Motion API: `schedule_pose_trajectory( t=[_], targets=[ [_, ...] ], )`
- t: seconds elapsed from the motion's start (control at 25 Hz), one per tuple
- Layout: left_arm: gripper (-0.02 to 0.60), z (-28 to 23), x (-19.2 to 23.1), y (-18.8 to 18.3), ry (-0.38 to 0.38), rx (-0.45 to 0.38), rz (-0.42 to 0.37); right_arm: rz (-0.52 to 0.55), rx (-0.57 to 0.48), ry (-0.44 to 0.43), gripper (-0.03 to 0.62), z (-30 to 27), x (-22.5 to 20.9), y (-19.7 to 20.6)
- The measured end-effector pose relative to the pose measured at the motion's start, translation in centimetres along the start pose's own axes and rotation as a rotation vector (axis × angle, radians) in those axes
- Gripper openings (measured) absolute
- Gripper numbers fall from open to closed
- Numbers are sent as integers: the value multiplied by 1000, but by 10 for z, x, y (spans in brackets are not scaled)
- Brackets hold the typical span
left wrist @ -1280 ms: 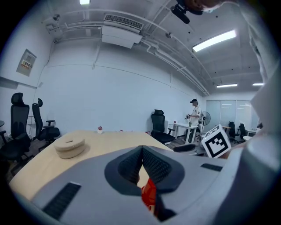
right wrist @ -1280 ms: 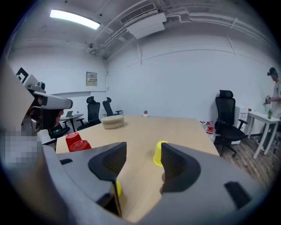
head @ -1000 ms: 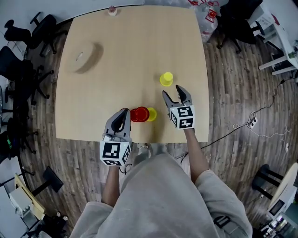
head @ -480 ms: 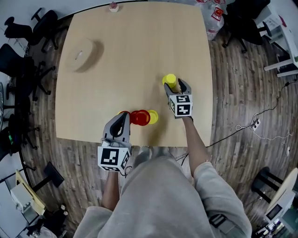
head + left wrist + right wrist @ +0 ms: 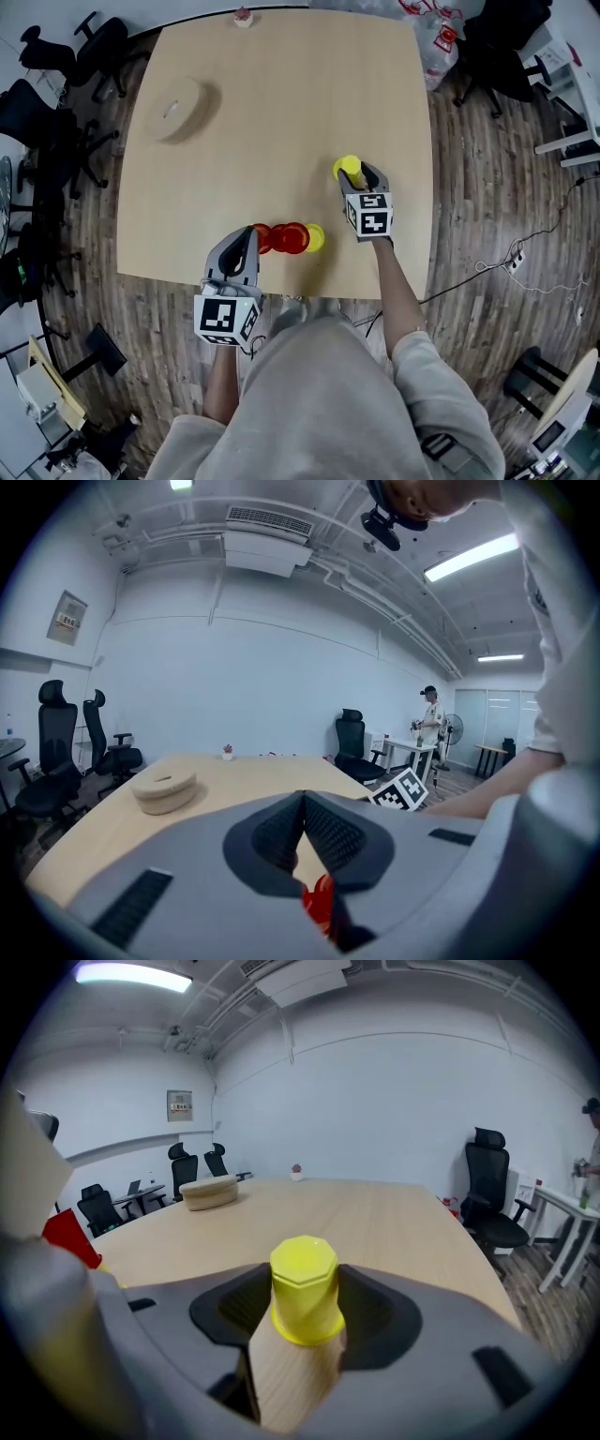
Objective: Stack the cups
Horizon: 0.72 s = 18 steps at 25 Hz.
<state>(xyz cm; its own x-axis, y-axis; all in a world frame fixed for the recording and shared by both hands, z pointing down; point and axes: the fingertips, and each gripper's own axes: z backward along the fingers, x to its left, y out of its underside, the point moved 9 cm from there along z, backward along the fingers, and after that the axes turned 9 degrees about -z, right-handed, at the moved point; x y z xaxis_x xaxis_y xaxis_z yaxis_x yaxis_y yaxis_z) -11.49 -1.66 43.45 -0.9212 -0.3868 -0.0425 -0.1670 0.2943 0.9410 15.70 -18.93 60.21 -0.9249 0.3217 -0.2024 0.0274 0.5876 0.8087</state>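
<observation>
Closing around the yellow cup [image 5: 304, 1294], the right claw [image 5: 357, 175] has one jaw on each side of it, and the right gripper view shows the dark pads against the cup's walls. That cup stands upside down, rim on the table [image 5: 281, 103], with its faceted base on top. It sits on the right part of the table, nearer the person's edge than the far one. To its left and closer to the person, the red cups [image 5: 281, 237] lie on their sides, nested, with a second yellow cup [image 5: 316, 237] at the right end of that row; the row is well apart from the cup in the right claw. The left claw [image 5: 249, 236] lies low over the near edge of the table with its tip just beside the left end of the red cups. In the left gripper view its jaws are clenched, the ribbed pads meeting at the tip, and a sliver of red shows in the narrow gap lower down; I cannot tell whether that red rim is pinched or only lies behind. A round beige disc [image 5: 175, 108] rests alone on the far left of the table, and a small pot [image 5: 243, 16] stands at its far edge. Black office chairs [image 5: 66, 84] ring the left side on the wooden floor [image 5: 487, 234].
</observation>
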Motion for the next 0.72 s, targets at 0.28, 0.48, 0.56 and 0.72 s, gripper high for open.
schedule_pose_trajectory(
  t=[0.28, 0.48, 0.56, 0.72],
  targets=[
    [12, 5, 12, 0, -3, -24, 3, 28, -18, -29, 224, 46, 23, -6],
    [12, 8, 21, -1, -11, -46, 3, 31, -20, -43, 224, 92, 40, 2],
    [12, 9, 23, -1, -11, -56, 2, 28, -17, -44, 224, 110, 46, 8],
    [12, 13, 27, 0, -14, -77, 11, 30, -2, -48, 224, 134, 60, 17]
  ],
)
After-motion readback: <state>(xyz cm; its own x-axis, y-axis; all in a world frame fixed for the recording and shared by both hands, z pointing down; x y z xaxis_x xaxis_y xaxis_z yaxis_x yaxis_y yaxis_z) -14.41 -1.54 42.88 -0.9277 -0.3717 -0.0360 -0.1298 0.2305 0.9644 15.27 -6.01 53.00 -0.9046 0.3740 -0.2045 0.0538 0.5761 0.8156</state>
